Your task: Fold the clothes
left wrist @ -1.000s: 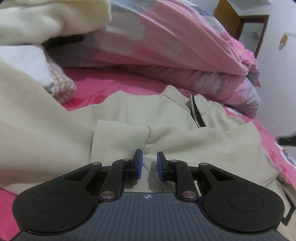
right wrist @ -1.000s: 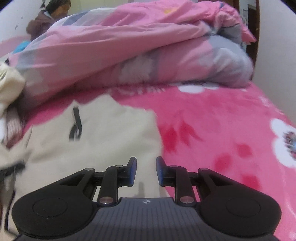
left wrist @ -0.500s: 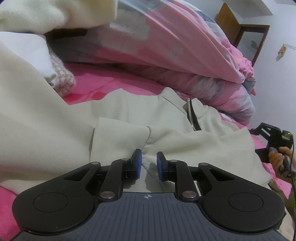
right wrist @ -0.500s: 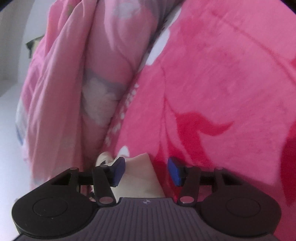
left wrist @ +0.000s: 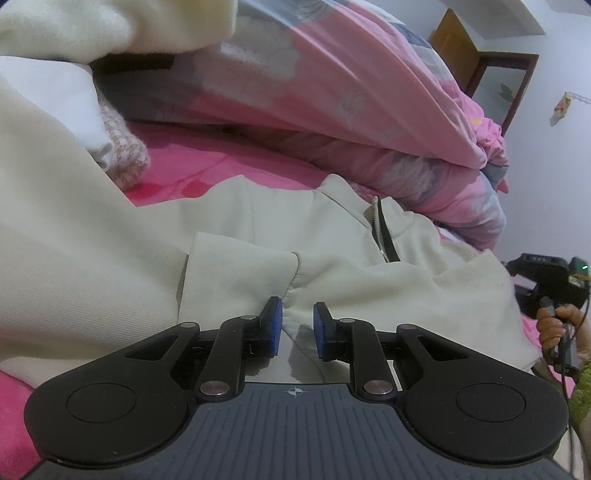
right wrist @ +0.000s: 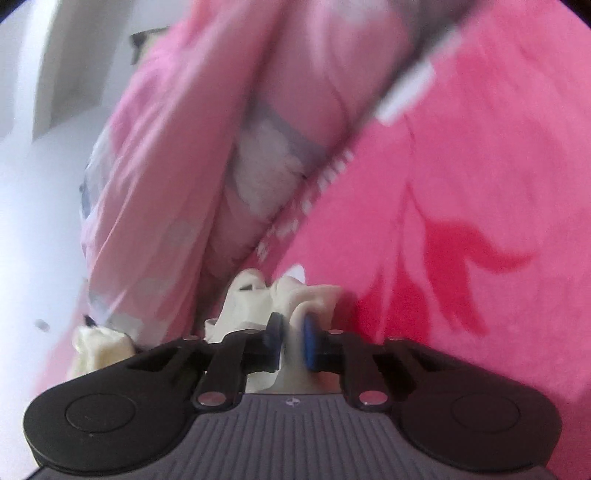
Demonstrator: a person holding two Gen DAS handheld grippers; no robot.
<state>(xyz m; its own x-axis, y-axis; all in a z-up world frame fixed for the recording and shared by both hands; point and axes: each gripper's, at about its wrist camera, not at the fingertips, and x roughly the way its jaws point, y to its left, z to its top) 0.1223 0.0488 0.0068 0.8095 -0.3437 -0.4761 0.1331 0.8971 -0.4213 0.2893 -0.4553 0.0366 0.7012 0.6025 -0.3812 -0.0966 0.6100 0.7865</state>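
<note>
A cream zip-neck sweatshirt (left wrist: 258,229) lies spread on the pink bed sheet (left wrist: 177,155), collar toward the quilt. My left gripper (left wrist: 297,325) sits low over its near part. Its blue pads stand narrowly apart, pinching a puckered fold of the cloth. In the right wrist view my right gripper (right wrist: 293,332) is rolled sideways and its jaws are closing. A bunched cream edge of the sweatshirt (right wrist: 251,299) is squeezed between the pads. At the garment's right edge in the left wrist view, a hand (left wrist: 550,325) holds that gripper's handle.
A rumpled pink quilt (left wrist: 351,92) is heaped behind the sweatshirt. Cream and white clothes (left wrist: 92,29) and a checked knit piece (left wrist: 125,162) pile up at the left. A wooden cabinet (left wrist: 454,48) stands by the wall. Flowered pink sheet (right wrist: 461,184) fills the right.
My right gripper rolled and dropped to the sweatshirt's right edge, spread its jaws, then closed them on the cream cloth. It and the hand came into the left wrist view. The left gripper stayed put.
</note>
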